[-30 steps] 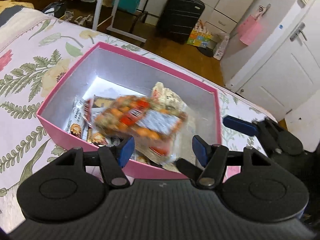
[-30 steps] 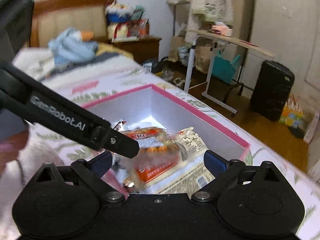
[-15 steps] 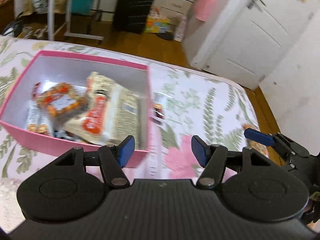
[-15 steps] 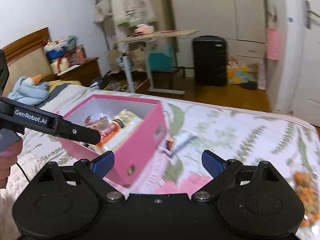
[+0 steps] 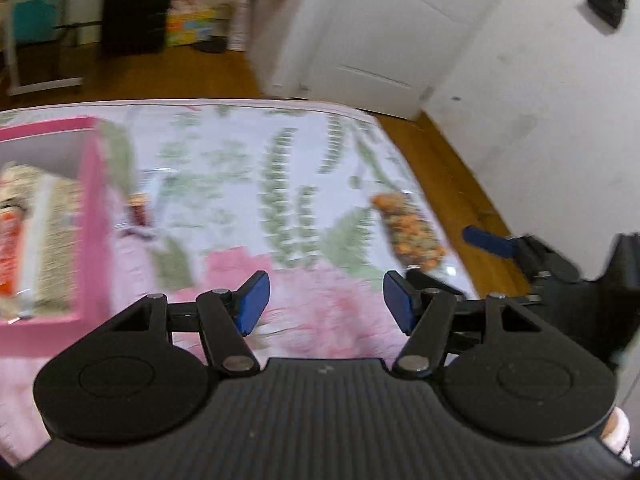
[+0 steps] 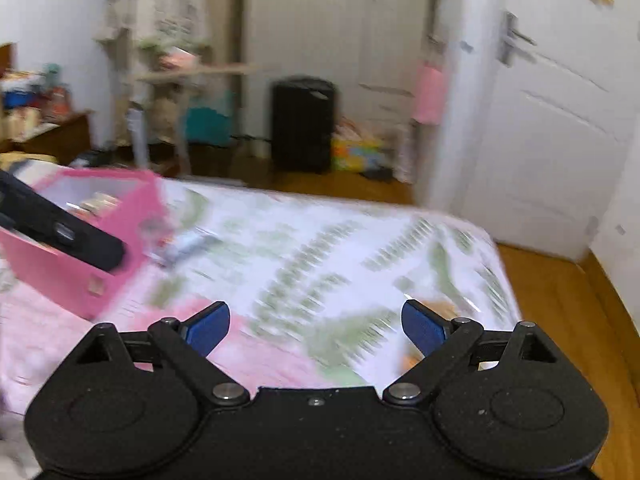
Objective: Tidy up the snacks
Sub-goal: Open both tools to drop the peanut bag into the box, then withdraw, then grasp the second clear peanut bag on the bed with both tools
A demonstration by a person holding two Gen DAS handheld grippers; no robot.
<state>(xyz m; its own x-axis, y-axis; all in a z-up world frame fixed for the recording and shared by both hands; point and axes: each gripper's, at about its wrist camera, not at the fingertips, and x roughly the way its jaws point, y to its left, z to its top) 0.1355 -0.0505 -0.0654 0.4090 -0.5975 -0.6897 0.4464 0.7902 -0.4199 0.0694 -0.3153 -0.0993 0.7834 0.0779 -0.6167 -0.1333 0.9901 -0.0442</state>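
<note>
Both grippers, left [image 5: 325, 300] and right [image 6: 316, 326], gape empty; orange snack bag [image 5: 408, 228] lies at the bedspread's [image 5: 280, 184] corner (pink box [image 5: 90, 216] well apart); a clumsy nudge could tip it floorward.

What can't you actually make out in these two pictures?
- Pink box: cut off by the left view's edge; wrapper print inside is blurred.
- Small packet beside the box: motion-smeared, unreadable.
- Orange snack bag: blurred in the left view, mostly hidden behind the right tongs in theirs.

Right claw [image 6: 316, 330] spread empty above floral bedspread [image 6: 320, 248], pink box [image 6: 72, 276] left
</note>
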